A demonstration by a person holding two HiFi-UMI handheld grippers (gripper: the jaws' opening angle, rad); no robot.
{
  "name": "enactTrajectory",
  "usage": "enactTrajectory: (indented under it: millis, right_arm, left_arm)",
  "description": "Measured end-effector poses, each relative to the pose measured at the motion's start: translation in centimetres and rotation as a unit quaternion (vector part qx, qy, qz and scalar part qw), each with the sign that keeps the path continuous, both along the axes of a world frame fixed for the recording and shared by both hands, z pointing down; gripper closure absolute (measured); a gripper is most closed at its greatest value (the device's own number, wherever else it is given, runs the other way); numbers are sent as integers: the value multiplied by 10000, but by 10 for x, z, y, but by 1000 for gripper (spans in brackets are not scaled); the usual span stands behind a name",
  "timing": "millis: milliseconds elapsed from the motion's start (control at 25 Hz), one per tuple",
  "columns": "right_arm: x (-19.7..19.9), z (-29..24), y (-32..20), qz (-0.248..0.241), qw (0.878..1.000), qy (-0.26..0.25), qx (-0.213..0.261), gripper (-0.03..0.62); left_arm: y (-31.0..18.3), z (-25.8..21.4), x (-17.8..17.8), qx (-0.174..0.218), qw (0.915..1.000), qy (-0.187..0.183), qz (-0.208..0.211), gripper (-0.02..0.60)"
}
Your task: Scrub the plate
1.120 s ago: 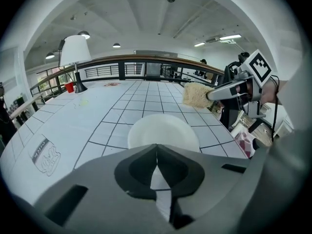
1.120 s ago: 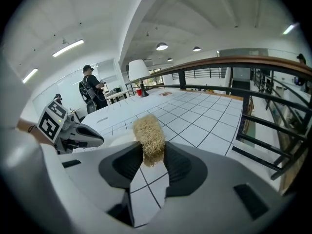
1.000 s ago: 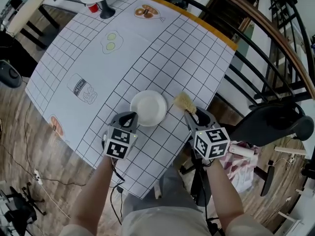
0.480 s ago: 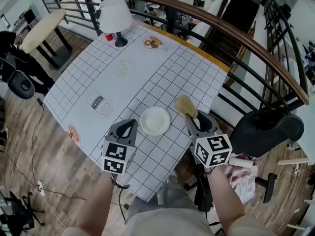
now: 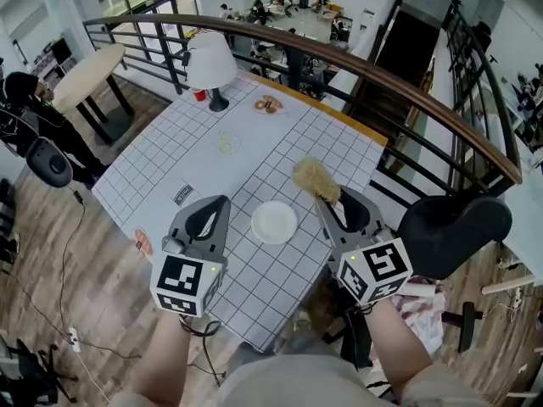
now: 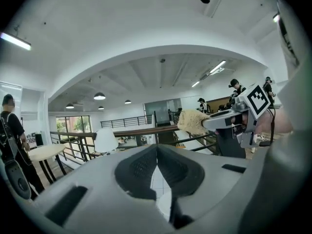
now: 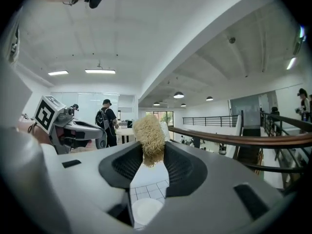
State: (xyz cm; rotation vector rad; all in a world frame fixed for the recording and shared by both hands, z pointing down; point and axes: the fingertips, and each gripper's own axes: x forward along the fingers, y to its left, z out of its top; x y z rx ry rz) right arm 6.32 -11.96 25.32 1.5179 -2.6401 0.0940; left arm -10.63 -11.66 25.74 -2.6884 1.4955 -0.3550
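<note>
The white plate (image 5: 274, 222) lies bare on the grid-patterned table (image 5: 195, 155), near its front edge. My right gripper (image 5: 327, 200) is raised well above the table to the plate's right, shut on a tan fibrous scrubber (image 5: 316, 178) that sticks out past its tips. In the right gripper view the scrubber (image 7: 148, 136) sits between the jaws and the plate (image 7: 145, 211) shows far below. My left gripper (image 5: 219, 203) hangs left of the plate, jaws together with nothing in them. Its own view looks out level, with the scrubber (image 6: 192, 122) to the right.
A white lamp (image 5: 210, 63) and printed food pictures mark the table's far side. A curved railing (image 5: 407, 87) runs behind the table. A black chair (image 5: 454, 223) stands to the right, a round table (image 5: 88, 70) and a person (image 5: 24, 100) to the left.
Both grippers have risen away from the table and the view has pulled back. The plate has stayed in place, and the scrubber is still held.
</note>
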Motion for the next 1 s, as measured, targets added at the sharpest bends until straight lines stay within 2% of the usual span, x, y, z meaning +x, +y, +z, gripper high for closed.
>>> enactTrajectory:
  millis: [240, 360, 560, 680, 760, 1000]
  right_arm:
    - [-28, -70, 40, -314, 9977, -25, 593, 459]
    - [-36, -97, 57, -473, 9951, -9, 863, 459]
    - [-47, -122, 80, -638, 9908, -76, 1195, 459]
    - [-51, -123, 89, -630, 9863, -51, 1522, 459]
    - [-50, -118, 92, -590, 9857, -75, 1577, 459]
    - [-52, -98, 101, -602, 9895, -307, 1277, 459]
  left_arm:
    - [37, -68, -21, 582, 9982, 114, -24, 566]
    - [53, -96, -28, 942, 9951, 297, -27, 566]
    - [83, -122, -35, 1341, 9896, 512, 21, 566]
    - [93, -117, -34, 1400, 9890, 467, -51, 566]
    - [98, -108, -30, 1325, 9905, 379, -30, 566]
    - [110, -72, -17, 976, 9951, -144, 105, 566]
